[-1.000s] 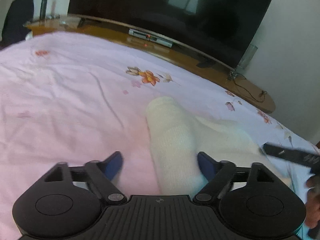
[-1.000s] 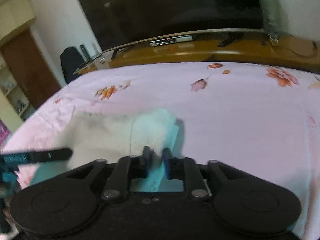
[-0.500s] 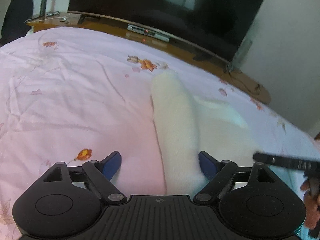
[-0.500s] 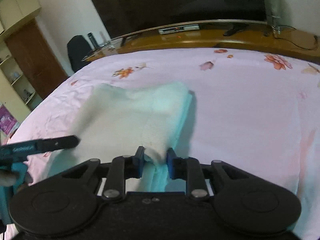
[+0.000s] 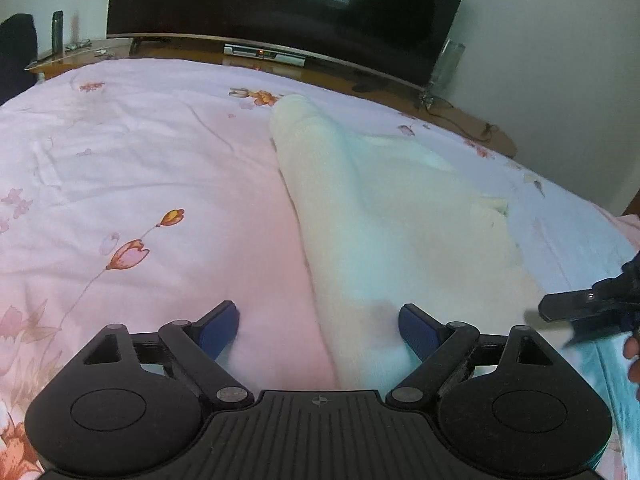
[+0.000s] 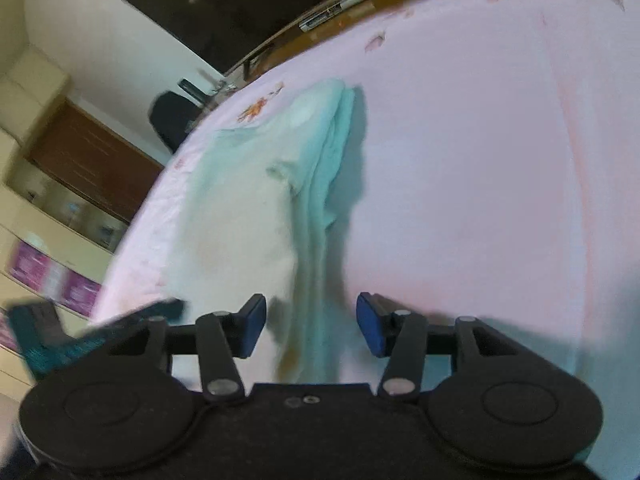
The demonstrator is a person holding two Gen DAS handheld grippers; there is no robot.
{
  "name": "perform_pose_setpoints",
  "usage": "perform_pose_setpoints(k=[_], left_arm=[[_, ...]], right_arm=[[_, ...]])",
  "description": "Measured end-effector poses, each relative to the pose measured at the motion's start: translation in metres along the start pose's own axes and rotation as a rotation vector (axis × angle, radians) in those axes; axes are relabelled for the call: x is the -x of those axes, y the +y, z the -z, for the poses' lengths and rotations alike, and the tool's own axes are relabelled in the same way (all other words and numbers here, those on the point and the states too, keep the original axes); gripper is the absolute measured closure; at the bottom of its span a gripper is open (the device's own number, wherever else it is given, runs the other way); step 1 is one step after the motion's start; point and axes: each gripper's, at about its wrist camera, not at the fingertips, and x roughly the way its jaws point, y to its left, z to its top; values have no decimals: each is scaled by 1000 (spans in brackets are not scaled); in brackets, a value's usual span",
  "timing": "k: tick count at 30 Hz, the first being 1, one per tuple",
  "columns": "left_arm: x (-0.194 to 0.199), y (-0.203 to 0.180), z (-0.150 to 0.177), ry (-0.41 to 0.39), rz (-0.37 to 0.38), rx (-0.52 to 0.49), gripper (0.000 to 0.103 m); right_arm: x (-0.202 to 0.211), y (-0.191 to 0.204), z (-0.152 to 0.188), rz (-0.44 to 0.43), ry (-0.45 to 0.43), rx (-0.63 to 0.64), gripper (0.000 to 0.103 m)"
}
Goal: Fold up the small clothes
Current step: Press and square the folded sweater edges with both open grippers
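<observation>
On the pink floral bedspread point(image 5: 140, 152), a cream garment point(image 5: 384, 216) is lying folded lengthwise, stretching from the near edge toward the dark television point(image 5: 280, 4) at the foot of the bed. Over the garment's near left edge the left gripper point(image 5: 318, 328) is hovering with its blue-padded fingers point(image 5: 218, 326) spread wide, one pad above the bedspread beside the garment, the other above the cloth, gripping nothing. Just right of the garment, part of the right gripper point(image 5: 580, 306) is showing. From the right wrist view, the right gripper point(image 6: 312, 324) is straddling the garment's point(image 6: 248, 216) stacked right-hand fold with its jaws parted, neither pad pinching the fabric; this view is tilted and blurred. Beyond the garment, a wooden TV bench point(image 5: 460, 120) is running along the bed's far side.
</observation>
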Motion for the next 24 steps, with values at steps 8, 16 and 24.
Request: perform_pose_setpoints(k=[8, 16, 24], left_arm=[[13, -2, 6, 37, -19, -40, 16], [35, -43, -37, -229, -23, -123, 16], [-43, -53, -59, -33, 101, -47, 24]], right_arm=[[9, 2, 15, 1, 32, -41, 87], [27, 70, 1, 230, -287, 316, 73], [-45, 106, -34, 436, -288, 565, 83]])
